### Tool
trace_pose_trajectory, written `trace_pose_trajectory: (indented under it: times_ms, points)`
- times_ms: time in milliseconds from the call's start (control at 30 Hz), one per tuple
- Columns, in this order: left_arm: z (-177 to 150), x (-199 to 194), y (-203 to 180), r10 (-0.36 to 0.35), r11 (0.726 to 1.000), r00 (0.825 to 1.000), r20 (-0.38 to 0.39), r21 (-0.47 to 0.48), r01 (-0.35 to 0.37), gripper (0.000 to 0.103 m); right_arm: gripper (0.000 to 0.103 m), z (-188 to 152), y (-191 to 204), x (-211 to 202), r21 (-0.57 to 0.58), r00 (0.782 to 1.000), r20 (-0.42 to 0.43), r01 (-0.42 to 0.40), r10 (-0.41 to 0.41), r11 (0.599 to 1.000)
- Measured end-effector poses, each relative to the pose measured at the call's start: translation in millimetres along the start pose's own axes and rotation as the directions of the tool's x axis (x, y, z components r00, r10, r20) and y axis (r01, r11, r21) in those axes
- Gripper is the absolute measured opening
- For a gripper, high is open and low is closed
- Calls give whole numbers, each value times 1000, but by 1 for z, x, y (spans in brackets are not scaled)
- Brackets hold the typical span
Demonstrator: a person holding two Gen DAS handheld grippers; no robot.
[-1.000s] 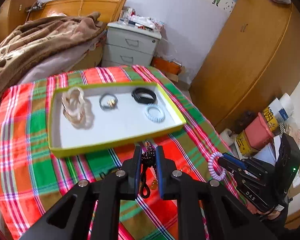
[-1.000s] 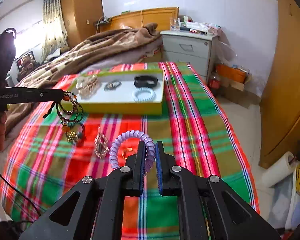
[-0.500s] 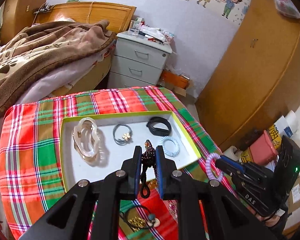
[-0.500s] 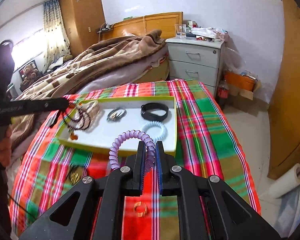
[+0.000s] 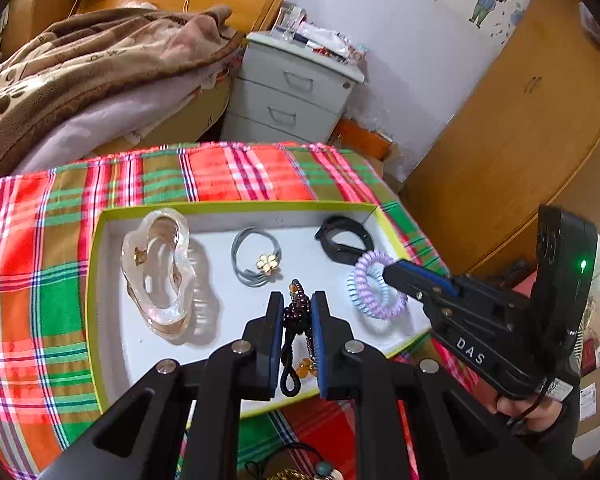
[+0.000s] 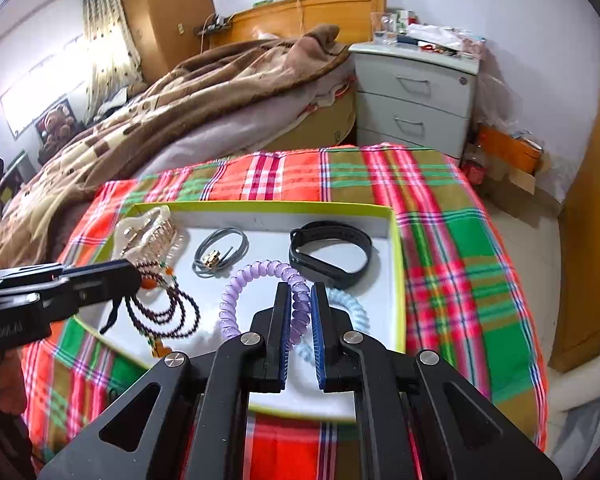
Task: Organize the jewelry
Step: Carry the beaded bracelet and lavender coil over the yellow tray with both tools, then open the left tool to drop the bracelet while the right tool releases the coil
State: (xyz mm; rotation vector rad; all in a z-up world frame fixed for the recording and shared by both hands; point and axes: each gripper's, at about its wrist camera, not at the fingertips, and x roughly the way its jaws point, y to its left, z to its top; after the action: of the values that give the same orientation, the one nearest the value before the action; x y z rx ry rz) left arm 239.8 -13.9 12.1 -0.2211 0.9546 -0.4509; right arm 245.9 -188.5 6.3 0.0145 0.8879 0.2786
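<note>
Hanging over the tray (image 5: 100, 280), the left gripper (image 5: 296, 312) has its jaws pinched on a dark bead necklace (image 6: 168, 304), whose loops dangle above the tray's near left corner. The right gripper (image 6: 300, 304) is clamped just as tight on a purple coil tie (image 6: 256, 280), held above a pale blue coil (image 6: 352, 308). Inside the tray lie a clear claw clip (image 5: 160, 276), a grey hair tie (image 5: 256, 260) and a black band (image 6: 332, 256), all on the plaid cloth (image 6: 460, 248).
</note>
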Motion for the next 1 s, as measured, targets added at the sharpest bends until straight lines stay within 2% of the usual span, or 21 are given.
trace_pose_trajectory:
  times_ms: [267, 367, 533, 1000]
  points:
    - [5, 25, 9, 26, 1000, 999, -28, -10, -26, 14, 10, 5, -4, 24, -9, 999, -50, -5, 4, 1000]
    - [7, 30, 7, 36, 999, 999, -33, 2, -36, 14, 10, 4, -4, 32, -27, 997, -69, 15, -17, 1000]
    - [7, 40, 6, 82, 996, 995, -51, 29, -81, 15, 10, 3, -4, 33, -49, 998, -61, 24, -27, 999]
    - [5, 47, 10, 103, 995, 992, -75, 19, -102, 16, 10, 4, 10, 36, -142, 994, -45, 94, -101, 985]
